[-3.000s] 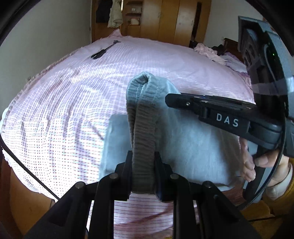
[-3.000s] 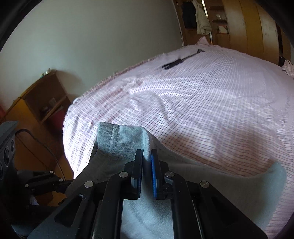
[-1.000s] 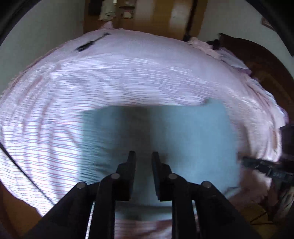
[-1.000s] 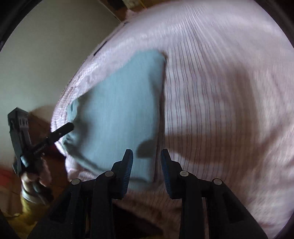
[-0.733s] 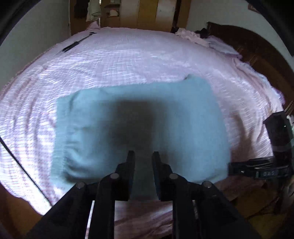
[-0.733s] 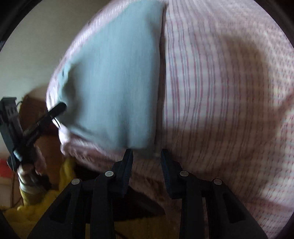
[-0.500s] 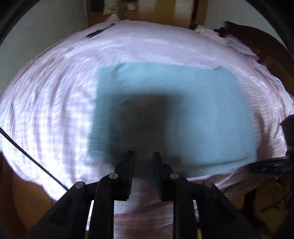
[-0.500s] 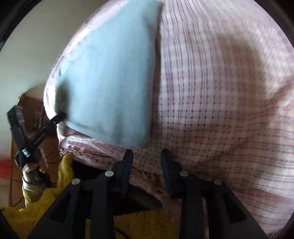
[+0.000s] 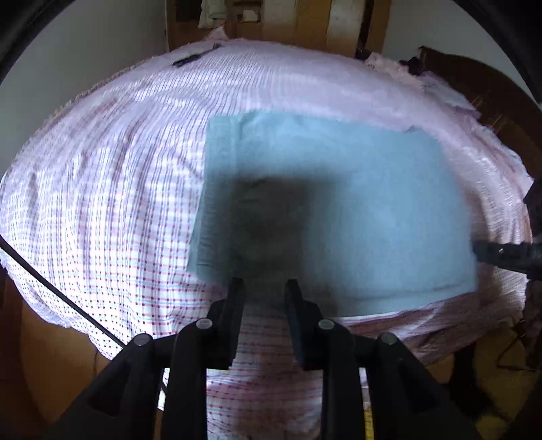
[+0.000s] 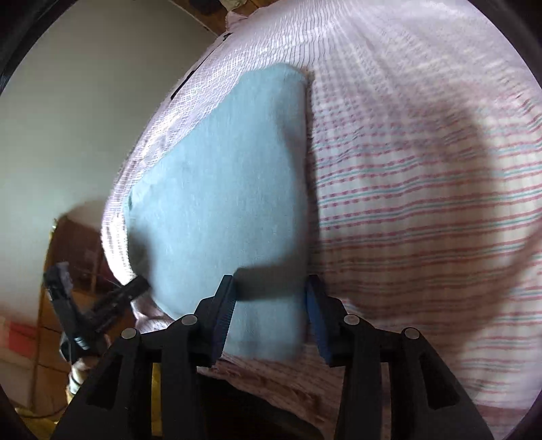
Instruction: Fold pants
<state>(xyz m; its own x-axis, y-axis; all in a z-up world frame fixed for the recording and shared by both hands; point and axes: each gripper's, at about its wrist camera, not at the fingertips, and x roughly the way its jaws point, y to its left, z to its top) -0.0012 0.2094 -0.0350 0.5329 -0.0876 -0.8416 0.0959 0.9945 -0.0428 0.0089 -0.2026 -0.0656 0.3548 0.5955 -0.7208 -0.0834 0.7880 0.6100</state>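
The light blue-grey pants (image 9: 338,210) lie folded into a flat rectangle near the front edge of the bed; they also show in the right wrist view (image 10: 230,189). My left gripper (image 9: 265,287) is open and empty, hovering just in front of the fold's near left edge. My right gripper (image 10: 271,291) is open wide and empty above the fold's near right corner. The left gripper's finger (image 10: 135,287) shows at the fold's far left corner in the right wrist view. The right gripper's finger (image 9: 501,254) shows at the right edge in the left wrist view.
The bed carries a pink checked sheet (image 9: 101,203) that hangs over the front edge. A thin black object (image 9: 193,58) lies at the far side of the bed. Wooden wardrobes (image 9: 305,20) stand behind, with crumpled pink bedding (image 9: 406,67) at the far right.
Three seconds ago both grippers were shut on the pants. They have since let go and pulled back; the pants lie flat. The right gripper has opened wider and moved back over the fold's corner.
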